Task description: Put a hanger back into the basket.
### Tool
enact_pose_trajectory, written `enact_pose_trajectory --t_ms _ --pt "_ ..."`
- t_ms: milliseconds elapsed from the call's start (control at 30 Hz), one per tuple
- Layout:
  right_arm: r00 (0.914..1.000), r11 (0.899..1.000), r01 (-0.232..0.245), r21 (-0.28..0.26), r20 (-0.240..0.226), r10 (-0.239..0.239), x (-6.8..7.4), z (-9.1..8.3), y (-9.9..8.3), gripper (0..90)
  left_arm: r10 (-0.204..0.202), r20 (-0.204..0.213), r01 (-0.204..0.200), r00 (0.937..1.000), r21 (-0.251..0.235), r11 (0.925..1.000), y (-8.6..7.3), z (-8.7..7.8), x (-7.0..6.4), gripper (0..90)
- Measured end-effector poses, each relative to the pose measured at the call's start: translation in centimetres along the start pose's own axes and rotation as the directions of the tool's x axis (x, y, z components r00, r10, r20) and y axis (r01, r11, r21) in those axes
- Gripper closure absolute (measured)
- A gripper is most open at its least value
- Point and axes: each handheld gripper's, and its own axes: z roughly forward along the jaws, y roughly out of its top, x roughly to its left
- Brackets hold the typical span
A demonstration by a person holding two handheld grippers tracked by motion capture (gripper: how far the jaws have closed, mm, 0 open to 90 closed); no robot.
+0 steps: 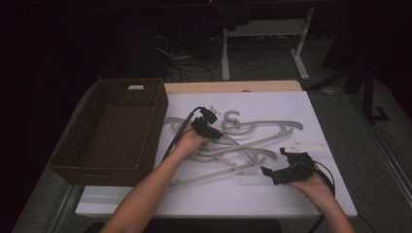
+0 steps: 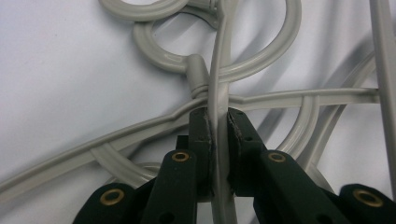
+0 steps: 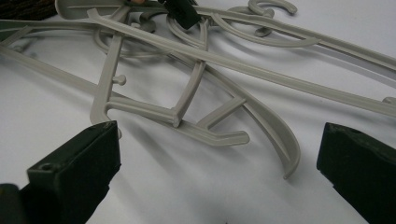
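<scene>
In the high view, grey plastic clothes hangers [image 1: 243,145] are seen tangled on the white table [image 1: 218,194] beside a wicker basket [image 1: 111,126]. In the left gripper view, a thin hanger bar [image 2: 219,93] is clamped between the left gripper [image 2: 217,135] jaws. In the right gripper view, the right gripper [image 3: 215,158] is held wide apart, near a curved hanger end [image 3: 280,140].

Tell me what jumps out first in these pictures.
A tangle of grey hangers sprawls across the white table. The left gripper is shut on one hanger's thin bar near its hook, while the right gripper waits open at the pile's near right edge. A dark wicker basket stands at the table's left.
</scene>
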Motion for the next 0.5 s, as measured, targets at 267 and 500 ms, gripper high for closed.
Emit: enact_pose_trajectory --t_ms 267,500 --pt "1.0 1.0 -0.001 -0.001 -0.001 0.001 0.0 0.0 0.0 0.0 -0.018 0.007 0.018 0.9998 -0.048 0.9987 0.4 -1.6 0.1 82.3" --pt "1.0 1.0 -0.003 -0.009 -0.002 0.003 -0.1 -0.1 0.0 0.0 0.011 -0.023 -0.013 0.9997 -0.084 0.9964 1.6 -4.5 -0.5 82.5"
